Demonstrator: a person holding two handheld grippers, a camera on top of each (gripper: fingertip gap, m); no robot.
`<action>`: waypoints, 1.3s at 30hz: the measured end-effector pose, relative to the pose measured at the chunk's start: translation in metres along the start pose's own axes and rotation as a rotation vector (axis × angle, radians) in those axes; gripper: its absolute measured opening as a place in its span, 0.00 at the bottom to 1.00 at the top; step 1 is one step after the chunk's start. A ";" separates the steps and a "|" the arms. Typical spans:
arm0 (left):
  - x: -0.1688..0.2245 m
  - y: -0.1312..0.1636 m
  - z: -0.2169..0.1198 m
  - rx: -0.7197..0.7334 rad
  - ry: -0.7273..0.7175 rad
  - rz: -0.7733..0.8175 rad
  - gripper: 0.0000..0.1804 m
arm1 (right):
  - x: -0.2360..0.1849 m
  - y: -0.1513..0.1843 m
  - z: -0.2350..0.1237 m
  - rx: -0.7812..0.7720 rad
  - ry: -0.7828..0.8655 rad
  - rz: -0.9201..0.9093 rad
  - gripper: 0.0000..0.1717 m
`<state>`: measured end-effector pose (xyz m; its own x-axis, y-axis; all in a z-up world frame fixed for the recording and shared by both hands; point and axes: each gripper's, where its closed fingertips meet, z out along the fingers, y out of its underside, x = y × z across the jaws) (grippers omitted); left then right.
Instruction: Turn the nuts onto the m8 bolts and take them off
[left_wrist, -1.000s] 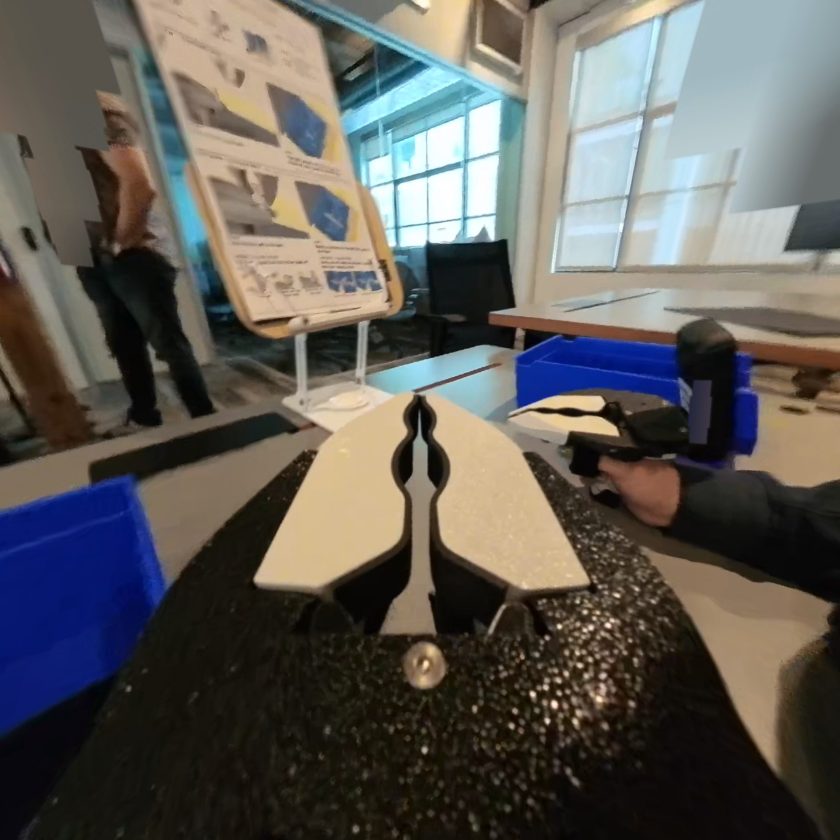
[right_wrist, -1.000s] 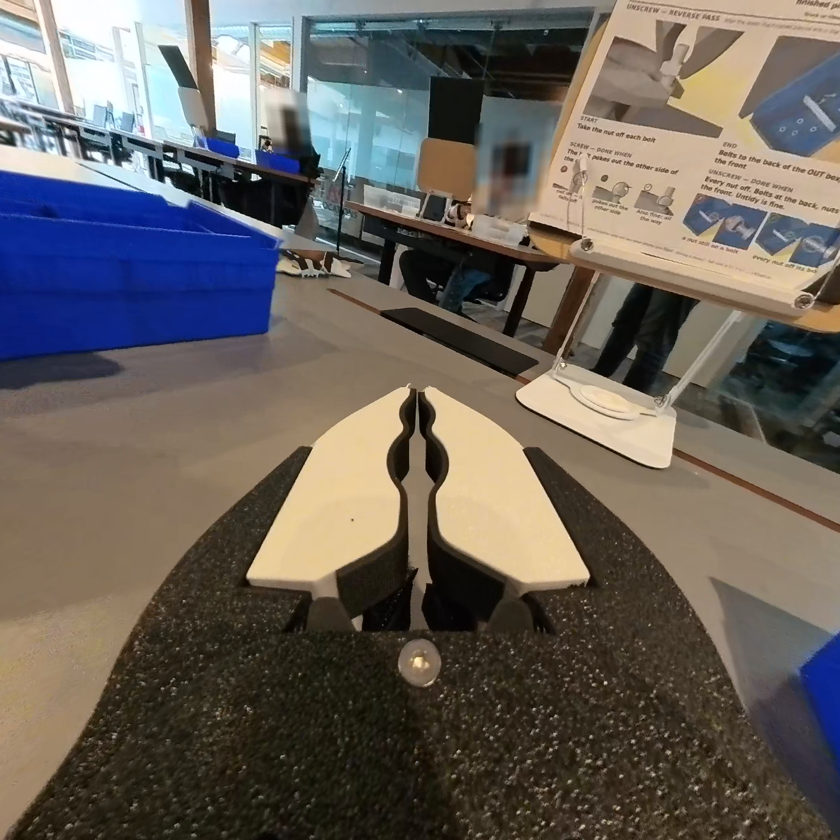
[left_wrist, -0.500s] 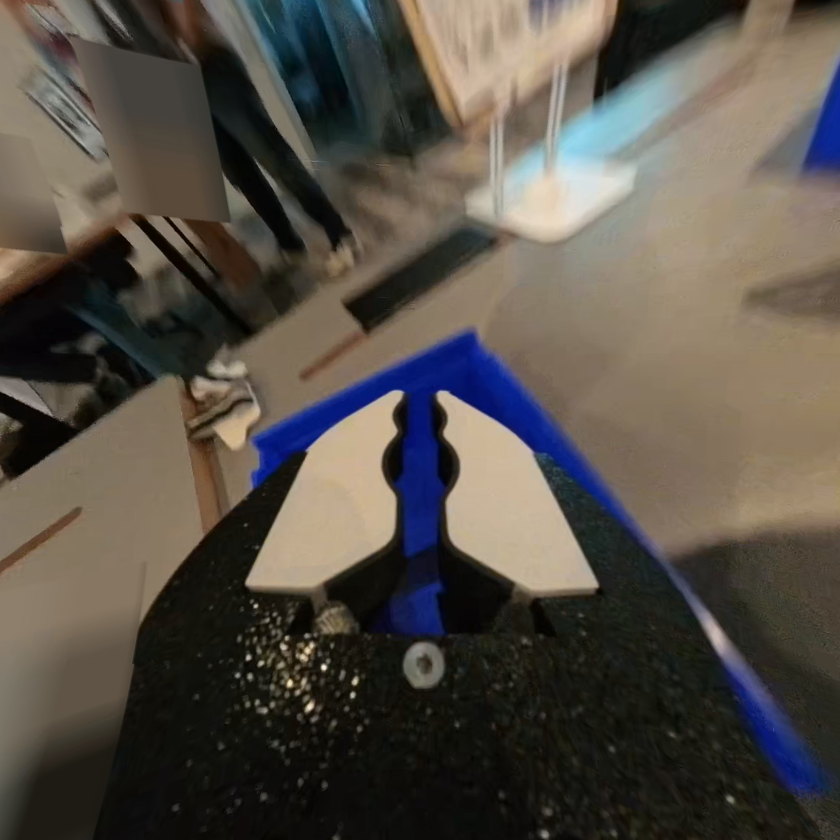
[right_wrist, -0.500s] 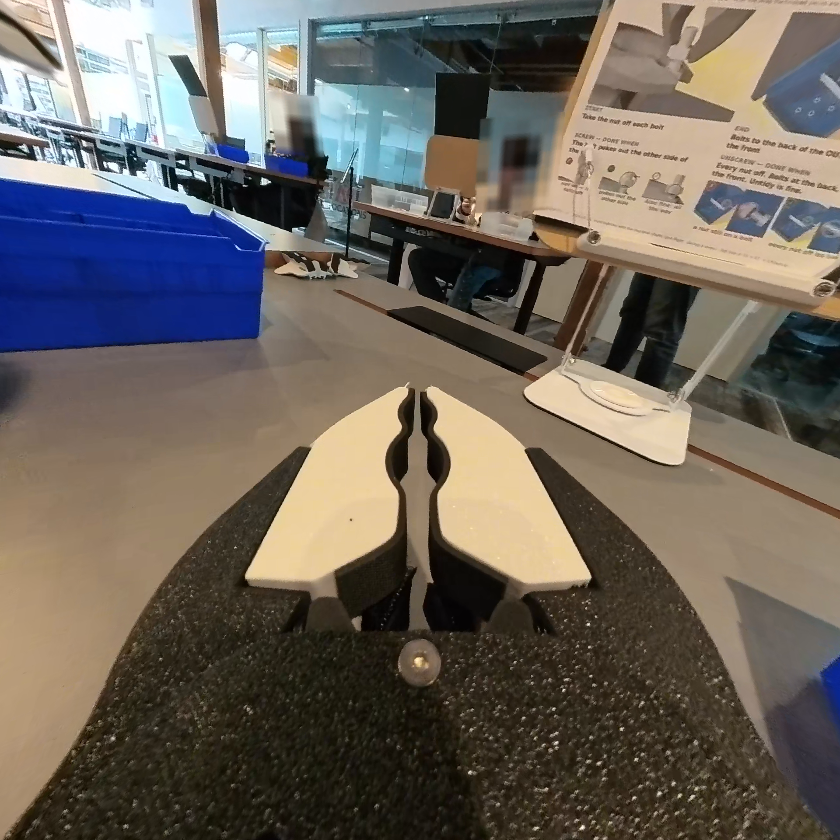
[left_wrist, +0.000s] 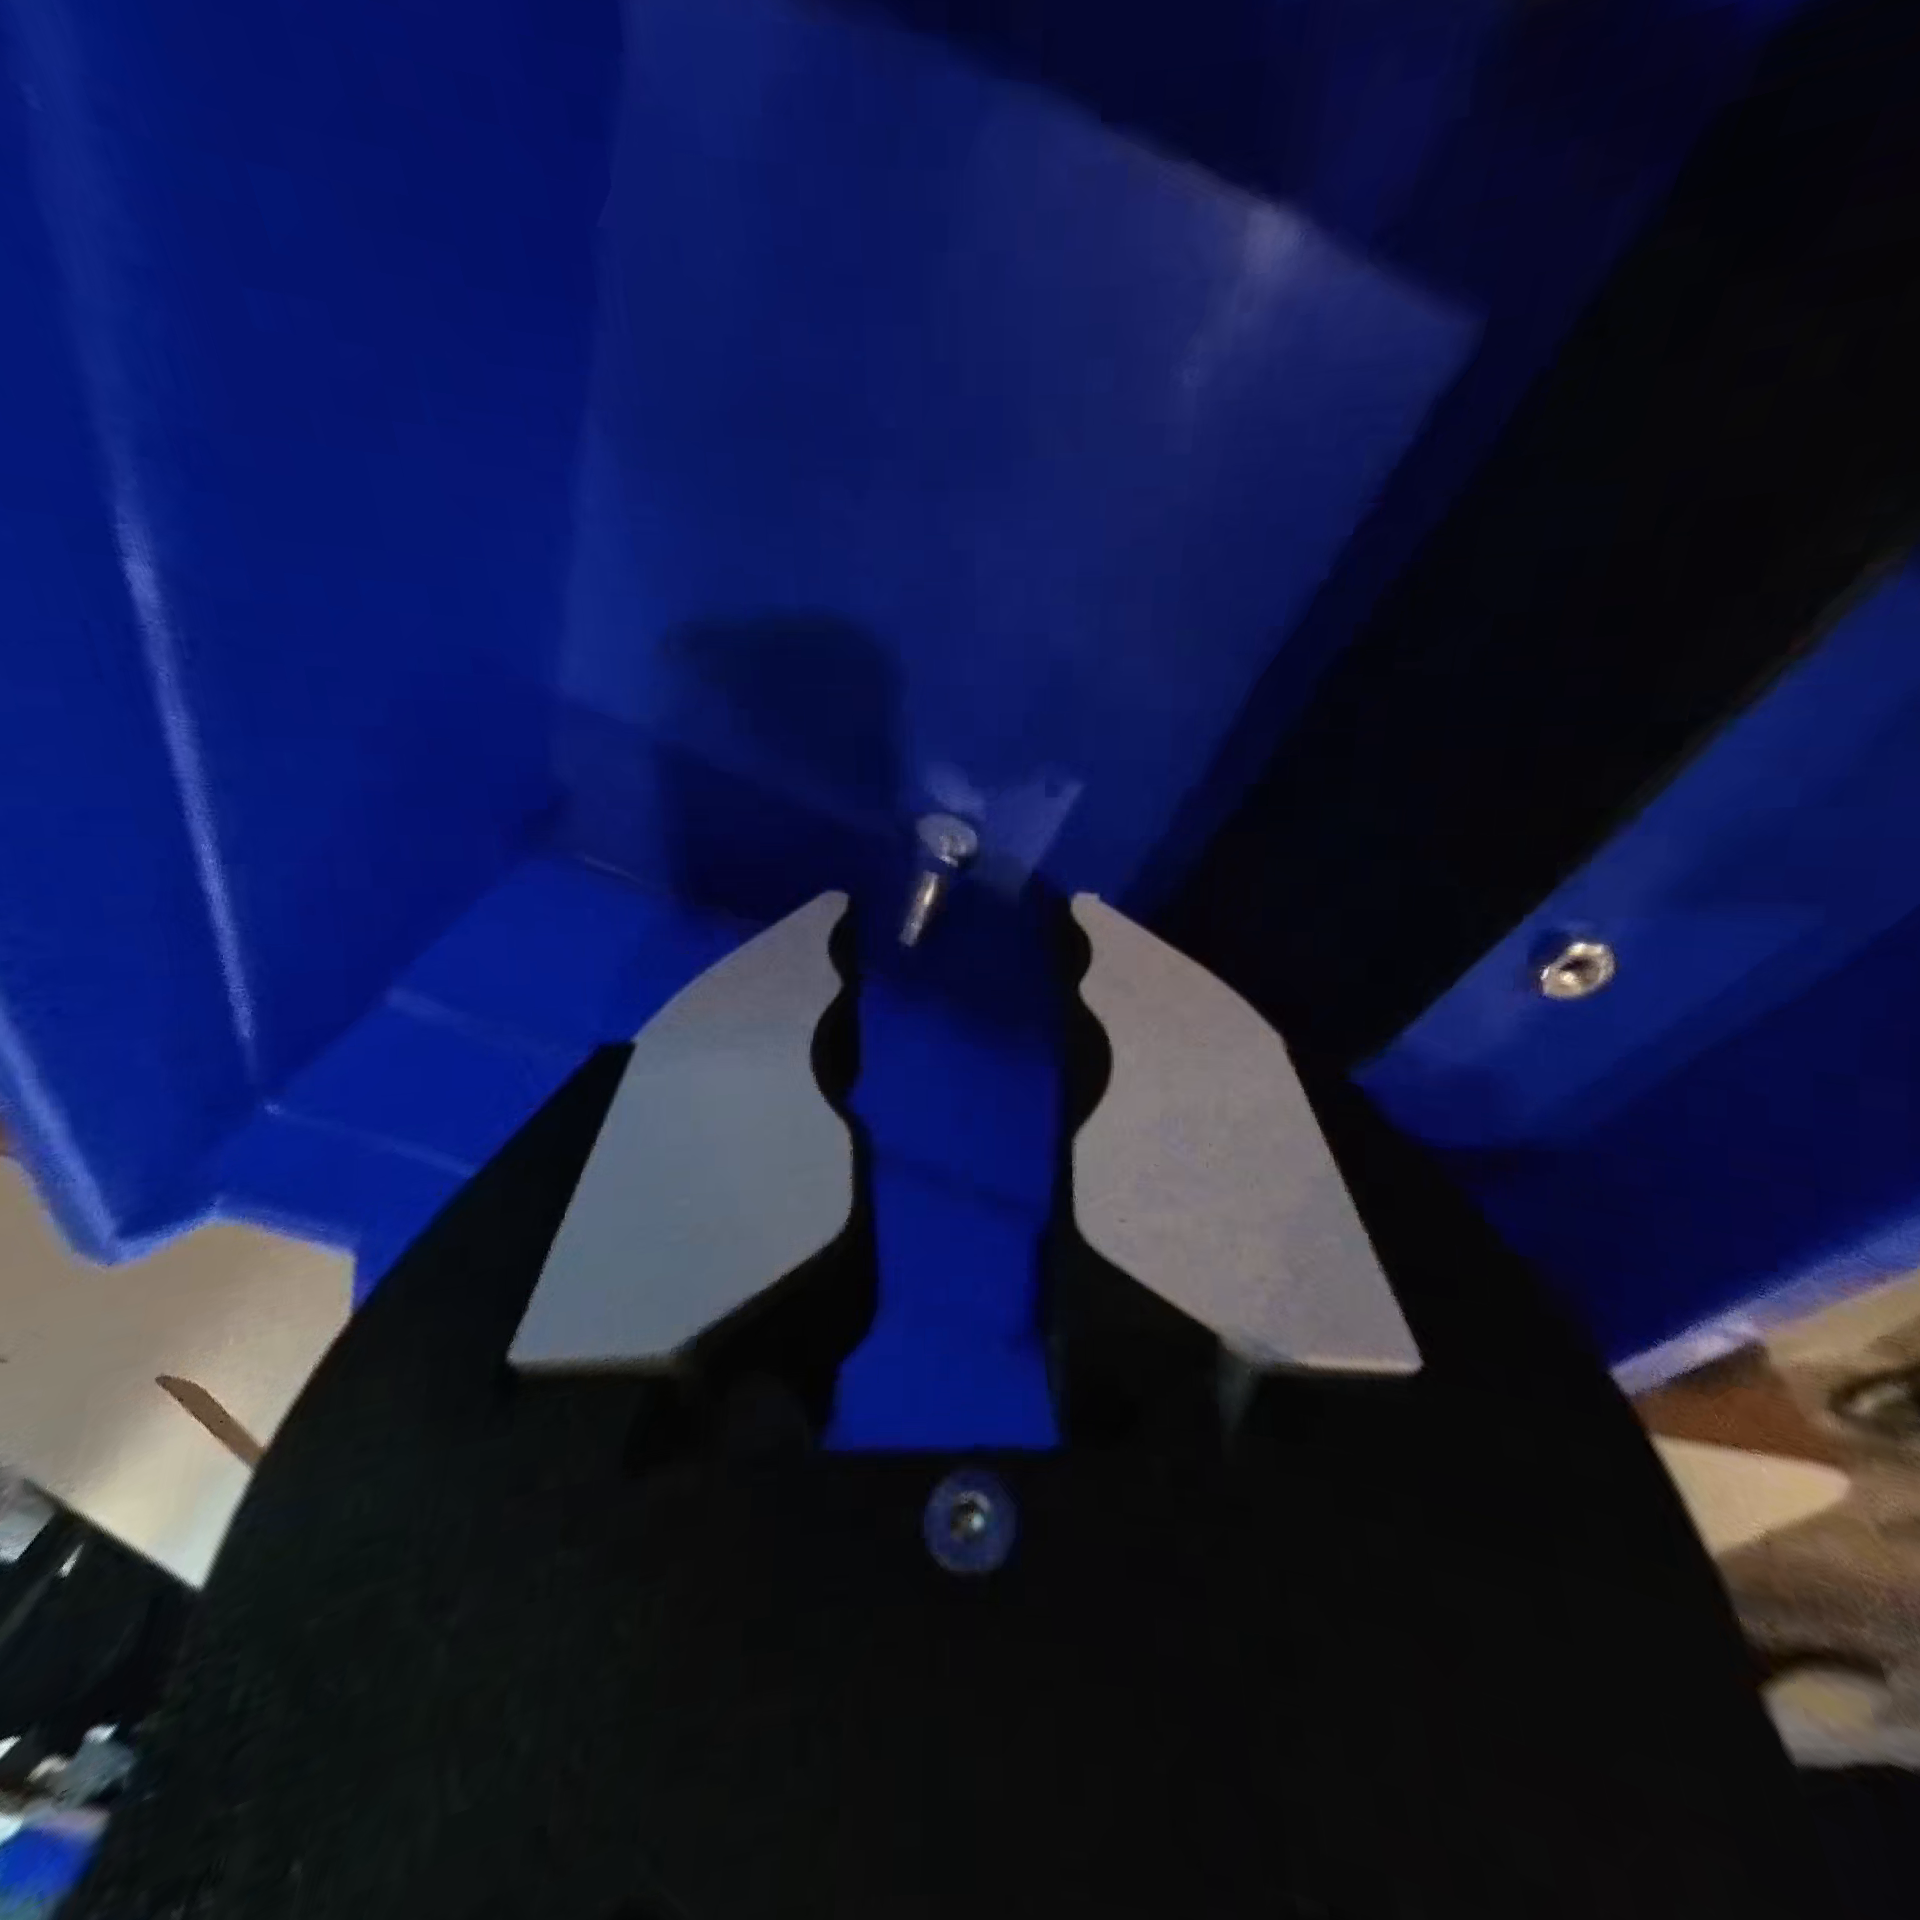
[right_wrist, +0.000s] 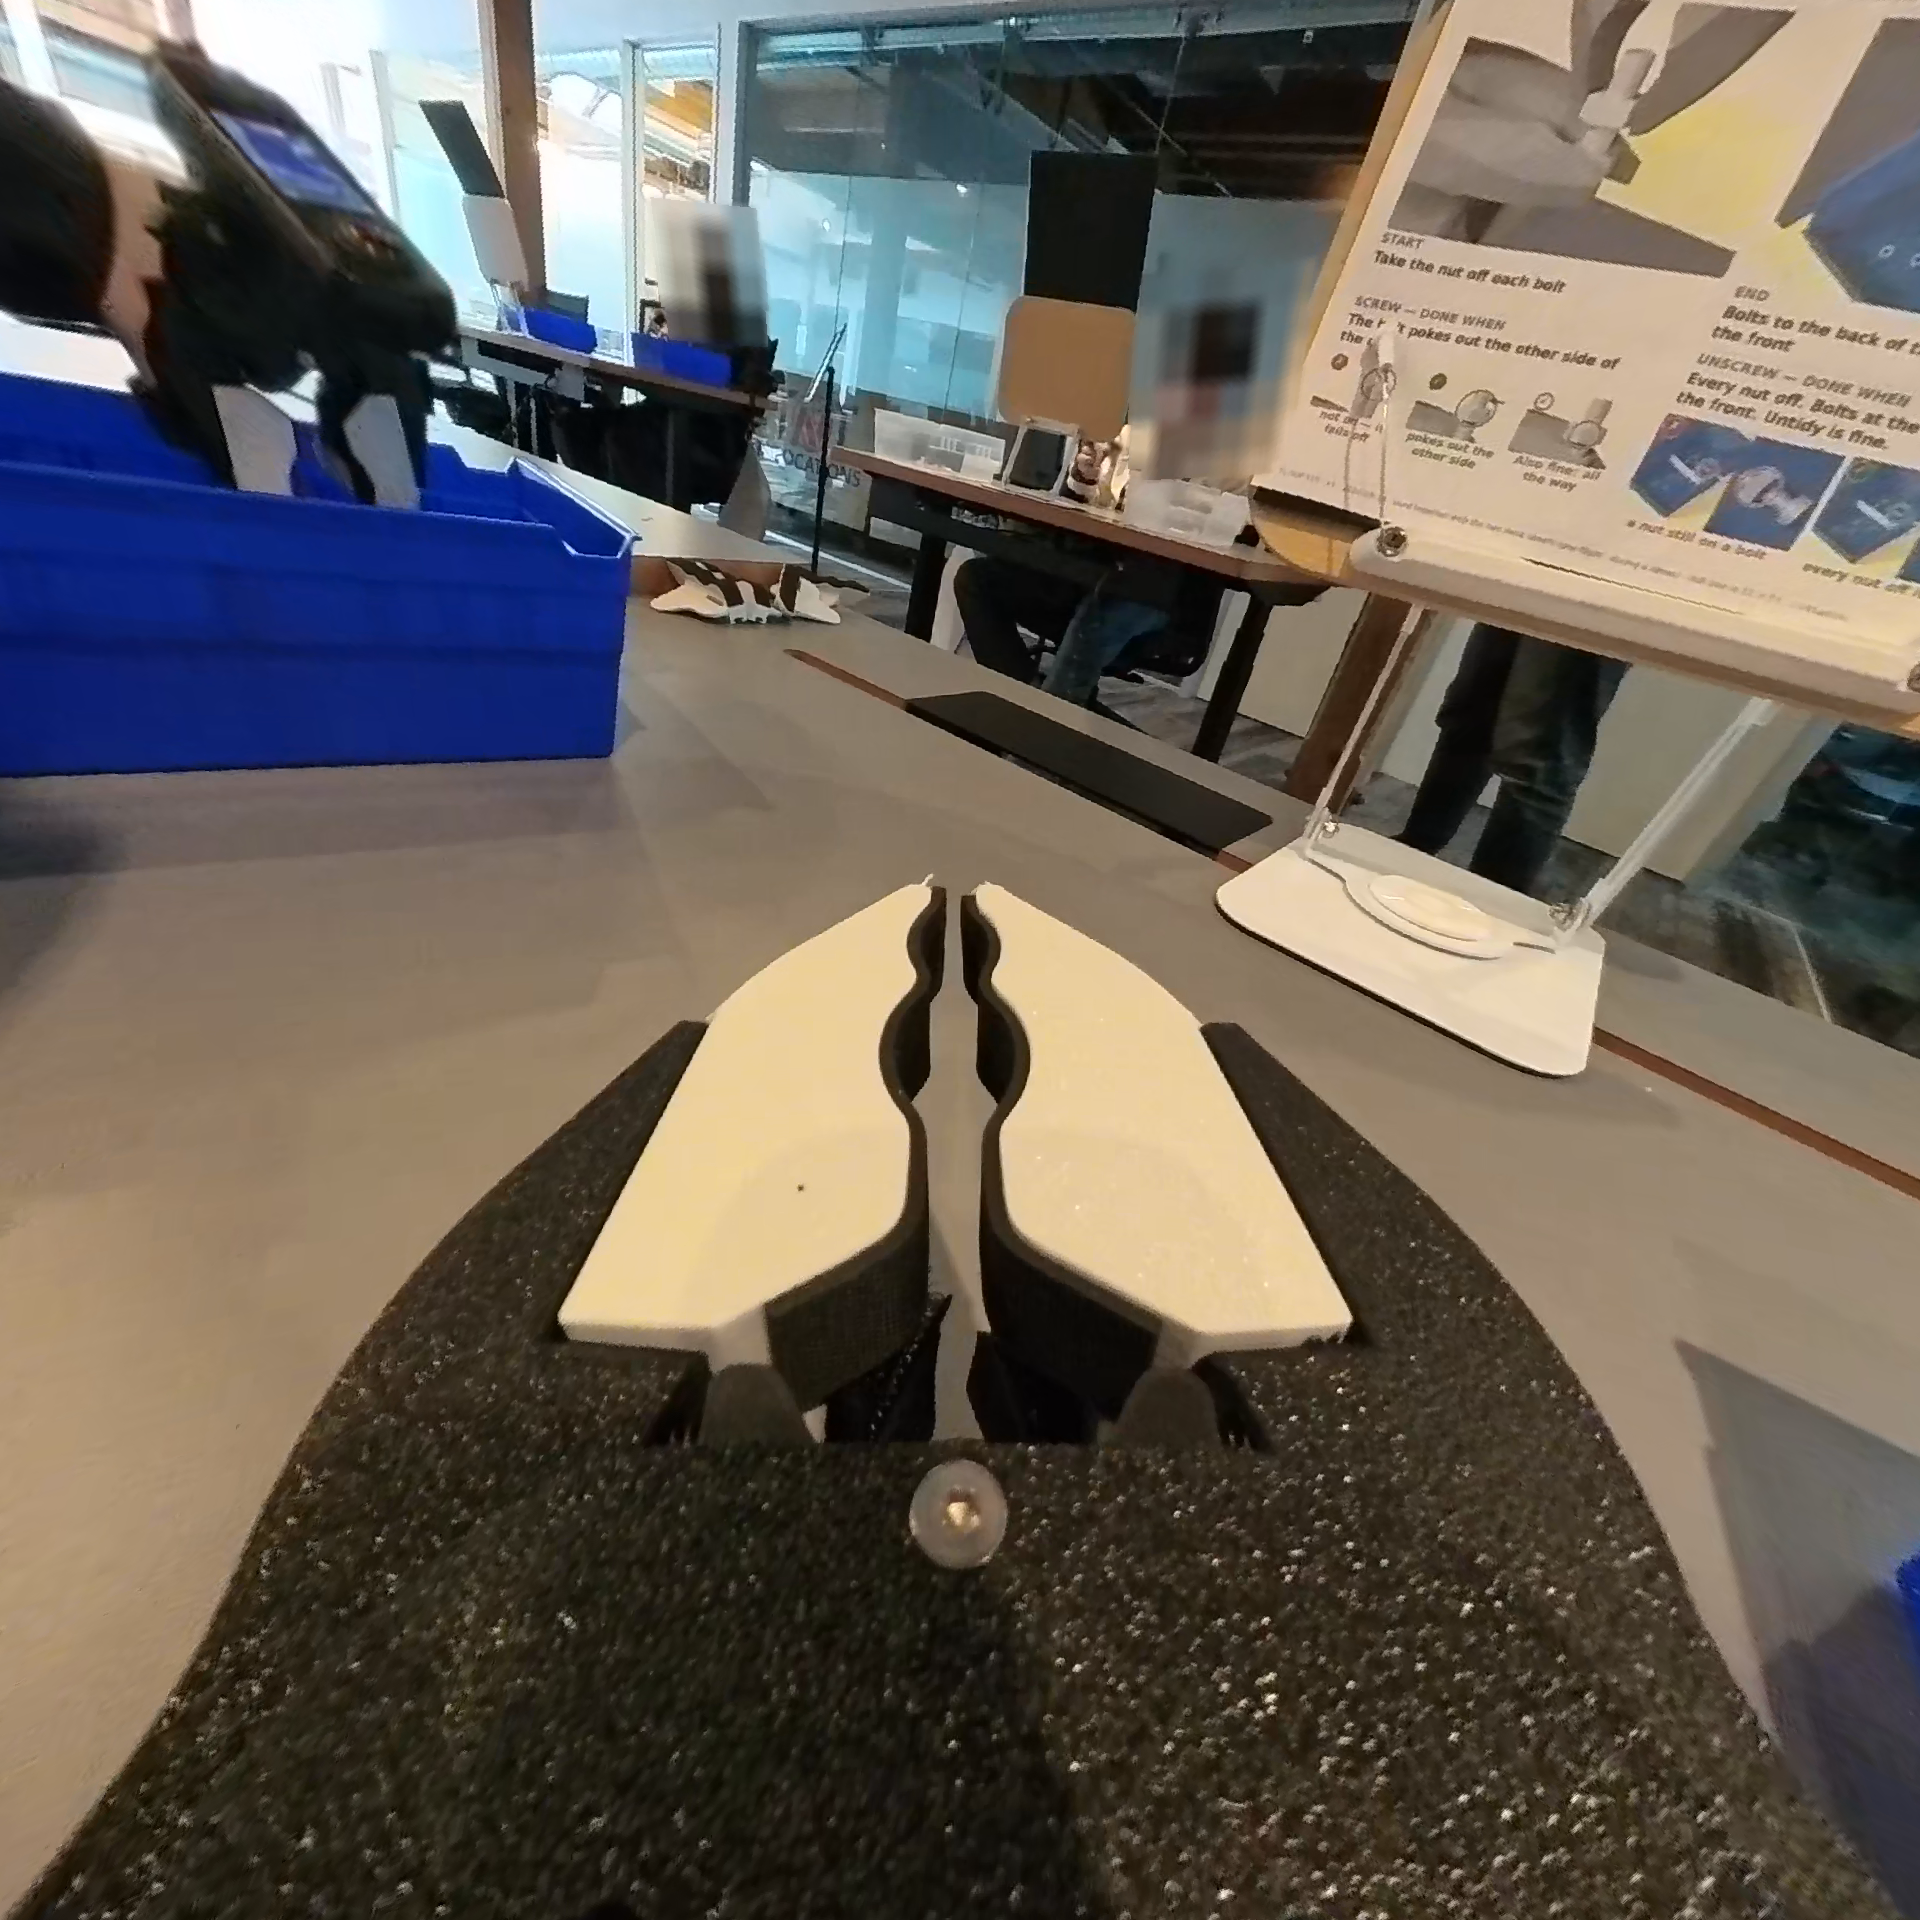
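Blue plastic fills the left wrist view: the left gripper (left_wrist: 954, 914) is lowered into a blue bin (left_wrist: 416, 520), its white fingers (left_wrist: 727, 1143) spread apart with only the bin floor showing between them. Just ahead of the fingertips, nearer the left one and touching neither, a small silver bolt (left_wrist: 935, 873) lies on the bin floor by the foot of the far wall, head away from the gripper; nothing is in this grasp. Off to the right, a silver fastener (left_wrist: 1576, 969) sits in the wall of a second blue part; whether it is a nut or a bolt head cannot be told. In the right wrist view, the right gripper (right_wrist: 954, 894) hovers low over the grey table (right_wrist: 312, 1039), its fingers drawn together to a thin slit with nothing between them. Farther out to the right, a white stand (right_wrist: 1455, 966) carries an instruction sheet (right_wrist: 1662, 312). Far left, the left gripper (right_wrist: 312, 457) dips into the blue bin (right_wrist: 312, 644).
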<state>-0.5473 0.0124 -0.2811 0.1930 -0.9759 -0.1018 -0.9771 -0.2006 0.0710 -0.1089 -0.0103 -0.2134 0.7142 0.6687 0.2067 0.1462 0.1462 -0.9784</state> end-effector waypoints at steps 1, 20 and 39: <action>0.001 0.005 0.003 -0.038 0.019 0.011 0.20 | 0.000 0.000 0.000 -0.001 -0.002 -0.003 0.01; 0.007 0.007 0.030 -0.170 0.112 0.035 0.09 | -0.004 0.001 0.001 -0.012 -0.017 -0.022 0.01; -0.005 -0.055 -0.074 0.186 -0.357 -0.453 0.07 | -0.004 -0.002 -0.002 0.014 -0.031 0.018 0.02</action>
<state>-0.4875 0.0219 -0.2114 0.5827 -0.7012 -0.4108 -0.8103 -0.5397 -0.2283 -0.1113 -0.0146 -0.2120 0.6954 0.6933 0.1892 0.1236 0.1439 -0.9818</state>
